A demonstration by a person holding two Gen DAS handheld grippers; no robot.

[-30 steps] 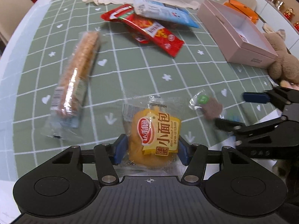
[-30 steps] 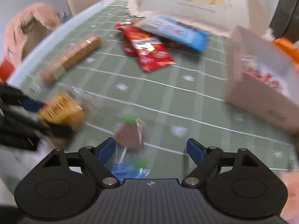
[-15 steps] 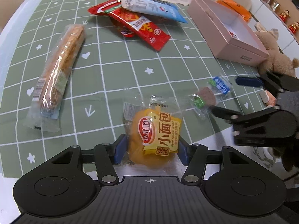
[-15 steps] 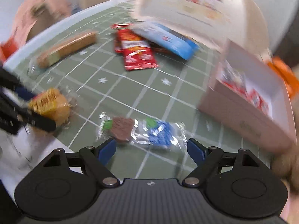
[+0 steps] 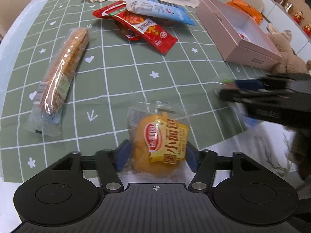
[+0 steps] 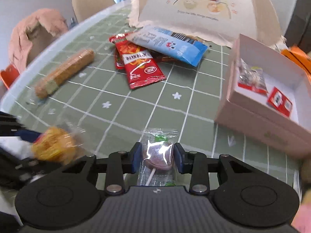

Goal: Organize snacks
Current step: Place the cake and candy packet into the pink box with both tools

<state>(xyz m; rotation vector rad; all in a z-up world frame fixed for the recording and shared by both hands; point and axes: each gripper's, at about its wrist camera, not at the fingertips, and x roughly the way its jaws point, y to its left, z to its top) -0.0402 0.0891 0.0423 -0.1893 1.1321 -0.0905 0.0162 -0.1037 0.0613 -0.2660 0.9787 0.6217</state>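
Left to right across the green grid tablecloth [image 5: 120,81]: a long cracker sleeve [image 5: 58,81] lies flat near the left edge, well apart from both tools. Next, the left gripper [image 5: 155,153] has its blue pads either side of a yellow small-bread packet [image 5: 159,141], jaws fairly wide and pressing the bun's sides, so it looks gripped. Behind, mid-table, a red snack sachet [image 6: 141,68] lies partly under a blue-and-white snack pack [image 6: 171,44], both untouched, in front of a cream printed bag [image 6: 204,5]. Then the right gripper [image 6: 157,157]: its jaws have just been closing and now sit narrow, clamped on a wrapped purple lollipop [image 6: 157,155], stick pointing back toward the tool, wrapper tail sticking out ahead. Far right, the open pink box [image 6: 258,120] already holds a few small wrapped items; a plush toy [image 5: 285,58] sits beside it. My guess is both held snacks are headed for that box. Risks: the lollipop is pinched through slick loose film, so it could slip or swivel if the hand swings fast; the bread is soft and may squash or squirm out of its airy packet; the two tools are near each other and could clash; a low approach might knock the box wall.
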